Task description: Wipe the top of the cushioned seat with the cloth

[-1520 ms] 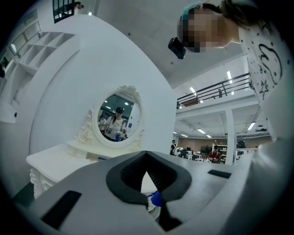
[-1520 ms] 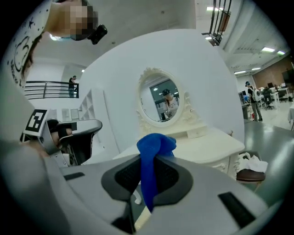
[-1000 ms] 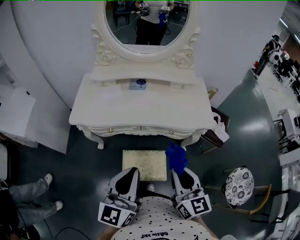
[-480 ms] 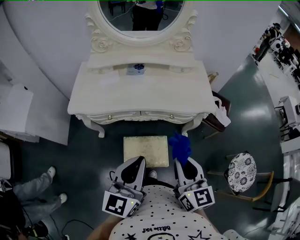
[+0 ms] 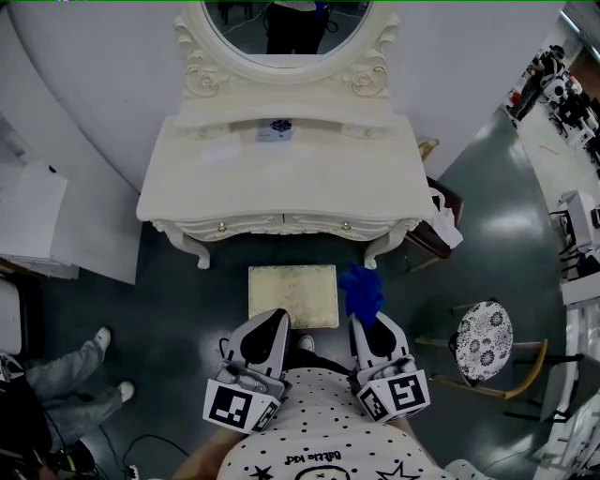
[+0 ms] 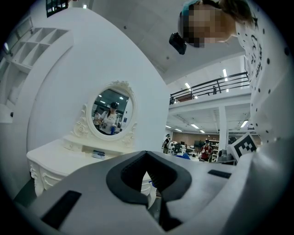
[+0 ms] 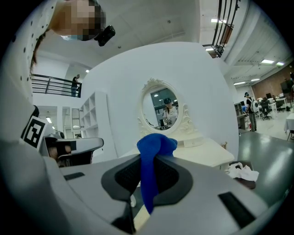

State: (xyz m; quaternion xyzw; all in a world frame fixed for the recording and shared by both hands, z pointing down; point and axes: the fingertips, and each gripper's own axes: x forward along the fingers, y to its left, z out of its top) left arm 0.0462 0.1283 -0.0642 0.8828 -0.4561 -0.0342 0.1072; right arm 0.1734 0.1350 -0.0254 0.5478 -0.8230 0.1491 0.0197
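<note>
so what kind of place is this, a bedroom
Likely a staged bedroom corner inside a big lab or workshop hall: the white dressing table and oval mirror back onto a curved wall, with a balcony railing and workbenches beyond.

The cushioned seat (image 5: 292,295) stands before the dressing table (image 5: 281,187), cloth (image 5: 361,289) just right of it.

- A staged room corner set up inside a big lab hall.
- The white dressing table (image 5: 281,192) and oval mirror (image 5: 286,23) stand against a free-standing curved wall (image 5: 94,94) (a set piece, by the look of it).
- Beyond the wall are a railed mezzanine (image 6: 211,86), strip lights (image 6: 224,73) and people (image 6: 203,151) at workstations.
- The floor (image 5: 511,234) is polished grey, with gear-laden benches (image 5: 562,103) at the right.
</note>
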